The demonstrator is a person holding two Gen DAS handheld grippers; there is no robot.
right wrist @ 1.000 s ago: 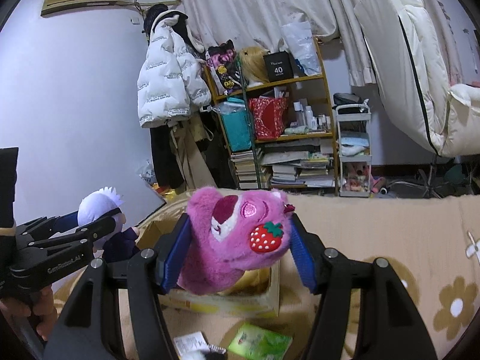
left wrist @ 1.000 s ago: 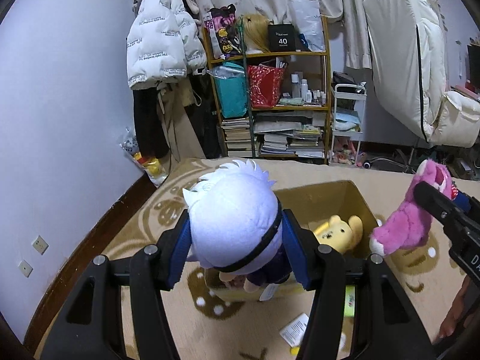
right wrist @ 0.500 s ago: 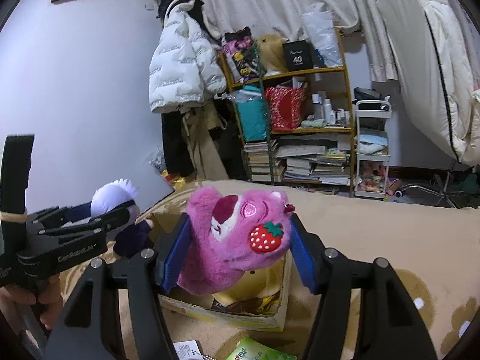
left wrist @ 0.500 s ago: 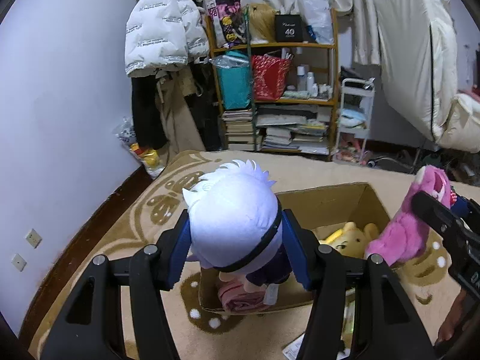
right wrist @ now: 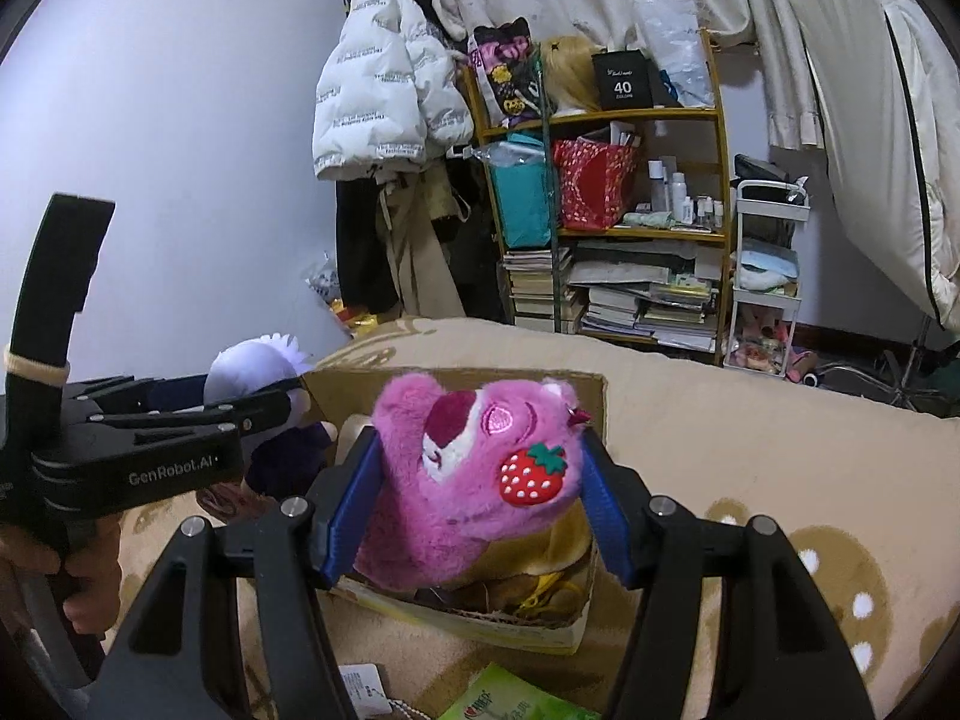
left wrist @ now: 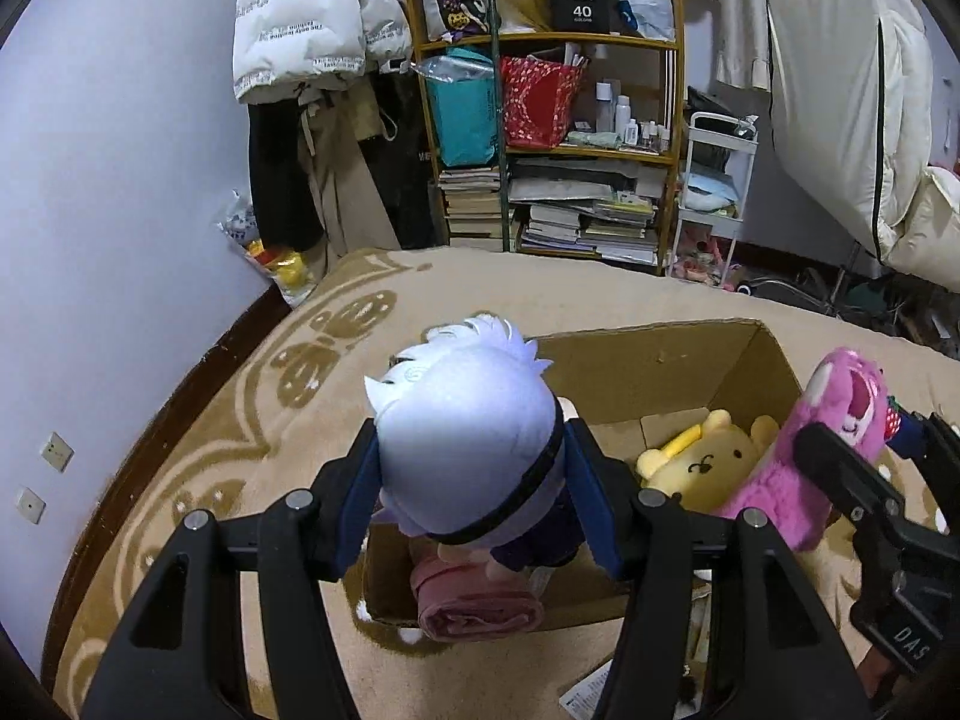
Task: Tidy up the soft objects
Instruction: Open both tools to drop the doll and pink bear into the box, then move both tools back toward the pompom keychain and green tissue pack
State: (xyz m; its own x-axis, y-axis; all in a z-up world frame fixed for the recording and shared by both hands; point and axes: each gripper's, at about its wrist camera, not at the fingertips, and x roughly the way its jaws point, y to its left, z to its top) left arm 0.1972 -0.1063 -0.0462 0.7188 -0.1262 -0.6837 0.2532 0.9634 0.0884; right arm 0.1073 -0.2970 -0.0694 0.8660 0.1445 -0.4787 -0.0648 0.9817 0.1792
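Two claws each pinch a soft toy above an open cardboard box (left wrist: 660, 360) on the rug. The left claw (left wrist: 474, 498) squeezes a white-haired doll (left wrist: 462, 420) by its head, body hanging down over the box's near-left corner, at about 6 o'clock from the claw. The right claw (right wrist: 480, 474) squeezes a pink bear (right wrist: 474, 468) with a strawberry patch, over the box's near edge. A yellow bear (left wrist: 708, 456) and a pink roll (left wrist: 474, 606) lie inside already. Both toys look ready to drop straight down. Writing reads "GenRobot.AI" on the left claw and "40" on a black box (right wrist: 621, 84) on the shelf.
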